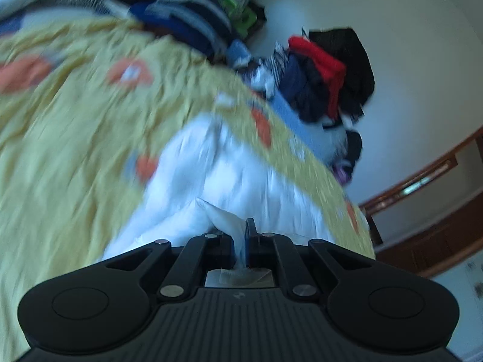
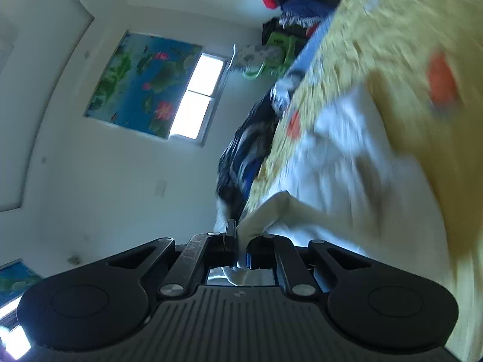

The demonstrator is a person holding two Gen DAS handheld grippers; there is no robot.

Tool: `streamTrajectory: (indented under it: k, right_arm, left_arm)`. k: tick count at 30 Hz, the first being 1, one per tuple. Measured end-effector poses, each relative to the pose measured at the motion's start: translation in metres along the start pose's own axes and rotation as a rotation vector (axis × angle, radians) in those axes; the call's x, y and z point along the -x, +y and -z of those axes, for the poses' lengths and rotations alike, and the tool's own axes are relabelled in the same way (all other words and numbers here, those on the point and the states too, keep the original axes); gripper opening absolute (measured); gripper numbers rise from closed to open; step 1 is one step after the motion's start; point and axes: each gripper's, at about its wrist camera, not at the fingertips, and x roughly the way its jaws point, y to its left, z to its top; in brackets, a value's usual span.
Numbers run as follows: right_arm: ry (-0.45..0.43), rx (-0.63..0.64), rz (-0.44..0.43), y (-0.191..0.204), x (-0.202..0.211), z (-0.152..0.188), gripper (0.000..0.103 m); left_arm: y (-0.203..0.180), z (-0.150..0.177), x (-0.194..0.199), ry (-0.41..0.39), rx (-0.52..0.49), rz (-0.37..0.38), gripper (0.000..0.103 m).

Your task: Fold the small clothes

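Left gripper (image 1: 241,235) clamped on pinched edge of white garment (image 1: 229,175); right gripper (image 2: 241,238) clamped on another corner of same garment (image 2: 341,166). Garment lies on yellow bedspread (image 1: 75,138), long axis running away from both cameras, far end toward pile of dark clothes (image 1: 326,78). Cloth thin, soft, wrinkled, gathered to peaked fold at each grip. Bedspread crinkled, with orange patches. Both views blurred; garment type cannot tell. Green plastic stool (image 2: 277,57) beside bed, lotus poster (image 2: 145,84) on wall.

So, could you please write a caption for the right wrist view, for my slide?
Right gripper pinching a corner of the white garment above the yellow patterned bedspread, window behind.
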Motion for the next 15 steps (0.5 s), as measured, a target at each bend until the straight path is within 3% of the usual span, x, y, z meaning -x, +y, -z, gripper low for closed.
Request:
streamTrajectory:
  k: [3,7,13,15]
  right_arm:
    - [-0.017,-0.06,0.018,-0.023,-0.045,-0.048,0.011]
    - [-0.023,-0.105,0.124,-0.06,-0.107,-0.087,0.011]
    - [-0.011,-0.173,0.269,-0.123,-0.163,-0.098,0.011]
    - [-0.015,-0.229,0.265,-0.141,-0.169,-0.093,0.008]
  left_arm:
    - [-0.01,-0.043,-0.054,-0.028,0.006,-0.051,0.006]
    - [-0.008,-0.075,-0.124,-0.007,0.017,-0.165,0.006]
    - [0.02,-0.071,-0.2,0.052,0.023,-0.312,0.006]
    - [0.023,-0.065,-0.207,0.041,0.033,-0.31,0.006]
